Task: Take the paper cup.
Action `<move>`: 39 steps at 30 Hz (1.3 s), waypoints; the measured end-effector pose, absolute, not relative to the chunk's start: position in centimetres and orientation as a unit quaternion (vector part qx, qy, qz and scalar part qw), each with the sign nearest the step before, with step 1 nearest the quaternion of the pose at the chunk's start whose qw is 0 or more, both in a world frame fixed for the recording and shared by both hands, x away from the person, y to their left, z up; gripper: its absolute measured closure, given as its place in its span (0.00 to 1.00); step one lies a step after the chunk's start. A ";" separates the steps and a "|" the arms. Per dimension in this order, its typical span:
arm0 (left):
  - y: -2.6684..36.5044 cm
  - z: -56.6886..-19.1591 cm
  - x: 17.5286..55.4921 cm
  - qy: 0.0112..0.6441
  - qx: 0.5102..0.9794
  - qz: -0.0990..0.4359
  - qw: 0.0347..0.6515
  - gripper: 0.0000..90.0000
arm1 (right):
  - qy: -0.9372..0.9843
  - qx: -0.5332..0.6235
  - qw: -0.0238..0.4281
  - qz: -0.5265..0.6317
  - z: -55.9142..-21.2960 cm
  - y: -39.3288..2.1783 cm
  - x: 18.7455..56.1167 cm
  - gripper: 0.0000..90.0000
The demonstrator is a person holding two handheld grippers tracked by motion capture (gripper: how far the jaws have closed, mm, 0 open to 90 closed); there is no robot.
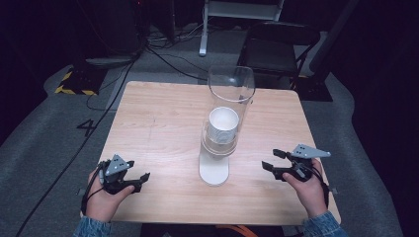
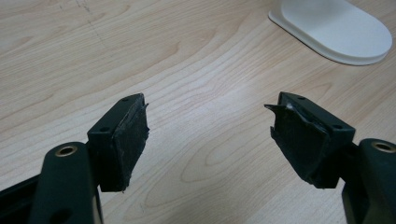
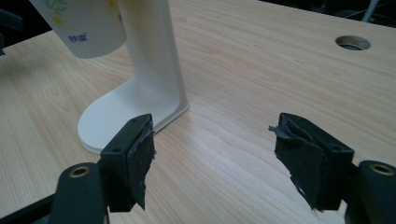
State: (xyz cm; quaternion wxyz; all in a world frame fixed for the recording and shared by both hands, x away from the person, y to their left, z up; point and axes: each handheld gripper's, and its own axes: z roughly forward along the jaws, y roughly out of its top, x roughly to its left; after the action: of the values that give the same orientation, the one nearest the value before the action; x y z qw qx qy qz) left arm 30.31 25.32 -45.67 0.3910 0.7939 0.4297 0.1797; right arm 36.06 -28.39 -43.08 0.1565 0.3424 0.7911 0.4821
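Below, near the front right corner of the desk [image 1: 163, 106], the right hand-held gripper [image 1: 271, 160] sits in the person's right hand [image 1: 309, 187], its jaws pointing toward the middle of the desk. Seen in the right gripper view, the two black jaws stand apart with bare wood between them and nothing gripped; the torn dark pads [image 3: 140, 158] face each other across the gap. Just beyond the left-hand jaw in that view lies the rounded white base [image 3: 121, 112] of a cup dispenser, with its white upright post [image 3: 149, 51] rising from it and the bottom of a paper cup [image 3: 86, 25] hanging beside the post, clear of the desk.

Near the front left corner, the left hand-held gripper [image 1: 140, 180] rests in the left hand [image 1: 106, 197], also aimed inward. In the left gripper view its jaws are likewise spread, empty, above the wood grain, with the base's rounded end at the upper right, well apart from the jaws.

From the high view, the dispenser stands at the middle of the desk, between the two grippers: a clear tube [image 1: 231, 89] rises toward the far edge, a white cup [image 1: 223, 126] seated in its lower part, and the base extends toward the front edge. Beyond the far edge, a dark chair [image 1: 276, 49] stands on the grey floor [image 1: 39, 128], across which black cables [image 1: 163, 54] run.
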 end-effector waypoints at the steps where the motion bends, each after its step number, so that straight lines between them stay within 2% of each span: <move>1: 25.3 -45.7 30.3 0.432 0.793 0.176 0.392 0.30 | 0.792 0.339 0.155 0.483 -43.0 -28.1 36.2 0.32; 24: 25.1 -46.1 30.7 0.425 0.800 0.171 0.388 0.30 | 0.800 0.270 0.116 0.523 -42.8 -20.3 37.6 0.21; 29: 25.3 -46.4 30.8 0.428 0.798 0.170 0.388 0.29 | 0.793 0.269 0.115 0.534 -43.4 -18.7 38.2 0.20; 35: 25.2 -46.5 30.8 0.426 0.800 0.169 0.388 0.29 | 0.782 0.255 0.092 0.562 -43.8 -17.0 38.8 0.20; 39: 25.3 -46.7 30.9 0.427 0.799 0.167 0.388 0.29 | 0.772 0.244 0.096 0.579 -43.9 -16.1 38.9 0.21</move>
State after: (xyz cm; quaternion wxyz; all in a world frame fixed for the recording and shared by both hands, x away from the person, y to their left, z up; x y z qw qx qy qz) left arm 30.85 25.29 -46.69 0.3885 0.7990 0.4274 0.1674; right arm 38.90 -16.09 -43.90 0.0961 0.2444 0.7718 0.5791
